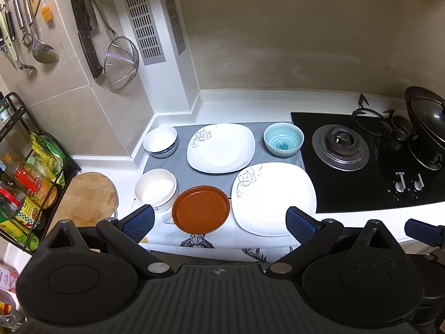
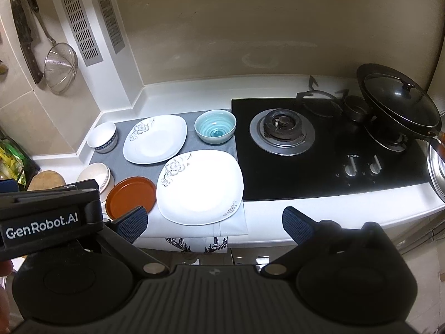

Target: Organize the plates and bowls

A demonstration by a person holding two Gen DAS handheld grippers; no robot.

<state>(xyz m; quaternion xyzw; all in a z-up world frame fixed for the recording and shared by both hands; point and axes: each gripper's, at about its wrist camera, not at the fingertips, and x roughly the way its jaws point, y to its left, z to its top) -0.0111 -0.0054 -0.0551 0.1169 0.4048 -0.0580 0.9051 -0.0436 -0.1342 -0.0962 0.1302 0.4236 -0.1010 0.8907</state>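
Note:
On the grey mat [image 1: 205, 175] lie two white square plates with flower prints, one at the back [image 1: 221, 147] [image 2: 155, 139] and a larger one in front [image 1: 274, 199] [image 2: 199, 187]. A teal bowl [image 1: 283, 139] [image 2: 215, 130] sits back right, a white bowl with blue trim [image 1: 160, 141] [image 2: 102, 137] back left, a cream bowl [image 1: 155, 189] [image 2: 96, 178] front left, and a brown round plate [image 1: 201, 208] [image 2: 130, 197] beside it. My left gripper [image 1: 219, 224] is open and empty above the counter's front edge. My right gripper [image 2: 214, 224] is open and empty, also in front of the counter.
A black gas hob [image 1: 367, 164] [image 2: 319, 144] with a lidded wok [image 2: 397, 103] lies to the right. A rack of bottles and packets [image 1: 25, 175] and a wooden board [image 1: 89, 197] stand at the left. Utensils and a strainer [image 1: 121, 62] hang on the wall.

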